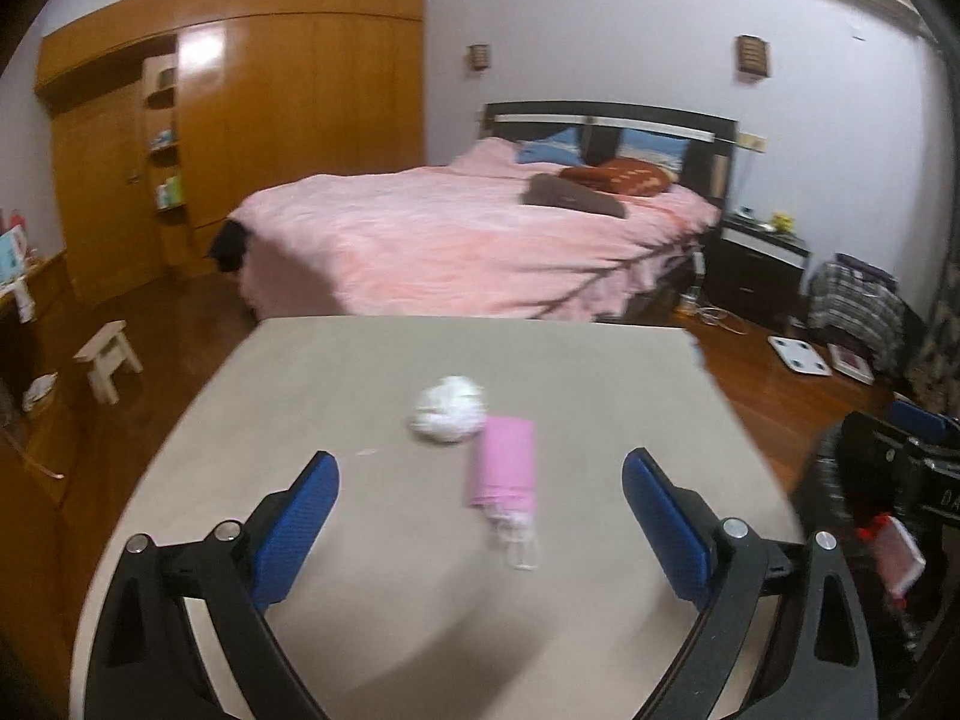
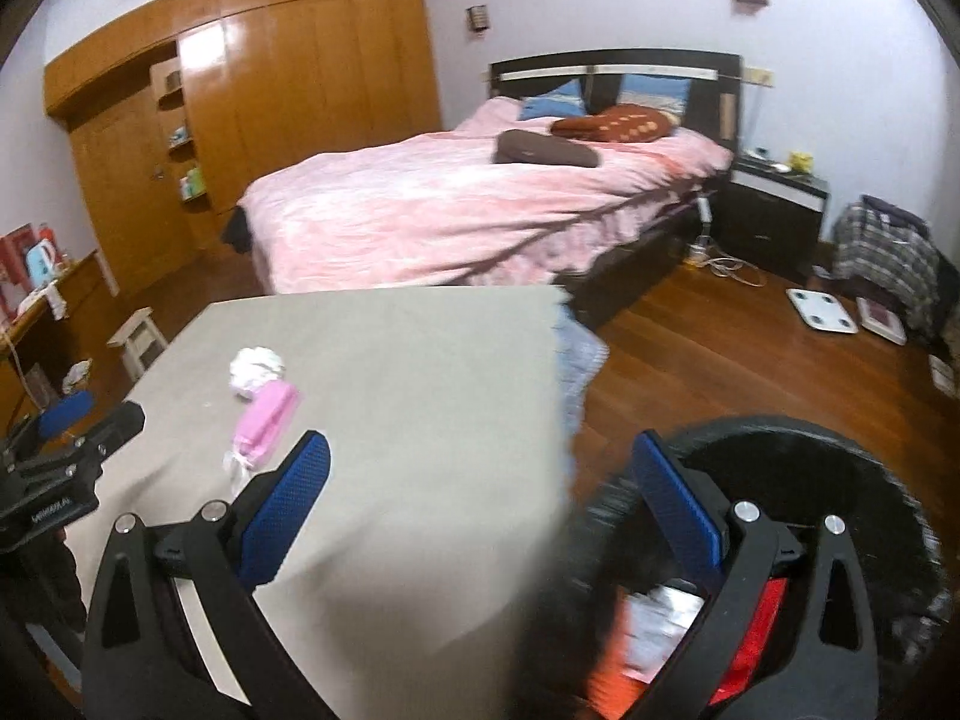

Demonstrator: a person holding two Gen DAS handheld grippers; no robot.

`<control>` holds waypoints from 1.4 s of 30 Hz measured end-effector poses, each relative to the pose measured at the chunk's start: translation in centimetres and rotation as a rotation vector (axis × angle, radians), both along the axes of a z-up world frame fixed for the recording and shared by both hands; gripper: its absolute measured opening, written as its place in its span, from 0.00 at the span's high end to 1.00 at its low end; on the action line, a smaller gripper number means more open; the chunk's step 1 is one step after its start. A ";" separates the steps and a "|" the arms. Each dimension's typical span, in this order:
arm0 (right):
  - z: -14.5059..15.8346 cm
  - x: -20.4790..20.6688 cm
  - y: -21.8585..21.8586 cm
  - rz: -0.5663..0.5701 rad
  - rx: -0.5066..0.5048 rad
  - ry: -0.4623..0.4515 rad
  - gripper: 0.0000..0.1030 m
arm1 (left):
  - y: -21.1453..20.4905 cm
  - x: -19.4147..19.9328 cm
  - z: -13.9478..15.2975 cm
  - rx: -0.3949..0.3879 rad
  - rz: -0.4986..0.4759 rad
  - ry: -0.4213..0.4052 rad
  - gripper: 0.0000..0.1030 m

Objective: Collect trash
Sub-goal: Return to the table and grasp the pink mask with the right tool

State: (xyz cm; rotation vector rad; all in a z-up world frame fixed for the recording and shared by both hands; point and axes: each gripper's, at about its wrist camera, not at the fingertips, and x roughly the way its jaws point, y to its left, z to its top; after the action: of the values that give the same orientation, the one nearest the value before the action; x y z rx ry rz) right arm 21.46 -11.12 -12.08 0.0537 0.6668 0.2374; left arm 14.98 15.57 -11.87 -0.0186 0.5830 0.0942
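A crumpled white paper ball (image 1: 449,409) and a pink face mask (image 1: 503,471) lie side by side on the grey table (image 1: 372,372). My left gripper (image 1: 480,474) is open and empty, its blue pads either side of the mask, a little nearer than it. In the right wrist view the ball (image 2: 257,371) and mask (image 2: 267,420) lie to the left. My right gripper (image 2: 480,468) is open and empty over the table's right edge, above a black bin (image 2: 840,480) that holds red and silver wrappers (image 2: 666,618). The left gripper (image 2: 66,444) shows at the far left.
The bin (image 1: 840,480) stands off the table's right side on a wooden floor (image 2: 690,348). A pink bed (image 1: 468,240) lies beyond the table, a white stool (image 1: 108,360) to the left, a white scale (image 2: 821,309) on the floor at right.
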 end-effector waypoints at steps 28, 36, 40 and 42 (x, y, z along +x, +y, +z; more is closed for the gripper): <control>-8.1 8.4 19.9 0.163 -0.081 0.168 0.09 | 13.6 0.6 -5.6 -0.042 0.190 0.056 0.09; -9.4 8.5 20.7 0.193 -0.082 0.233 0.40 | 13.9 0.6 -5.9 -0.061 0.200 0.053 0.09; -9.5 8.4 21.0 0.212 -0.084 0.235 0.64 | 13.9 0.6 -5.9 -0.064 0.202 0.053 0.09; -9.5 8.3 20.8 0.211 -0.074 0.237 0.72 | 13.9 0.6 -5.9 -0.064 0.200 0.055 0.09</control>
State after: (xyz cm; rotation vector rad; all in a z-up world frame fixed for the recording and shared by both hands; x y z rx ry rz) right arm 29.75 9.65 -21.61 -0.0609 0.9179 0.4137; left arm 15.58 29.47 -17.75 -0.1366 0.6377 0.2708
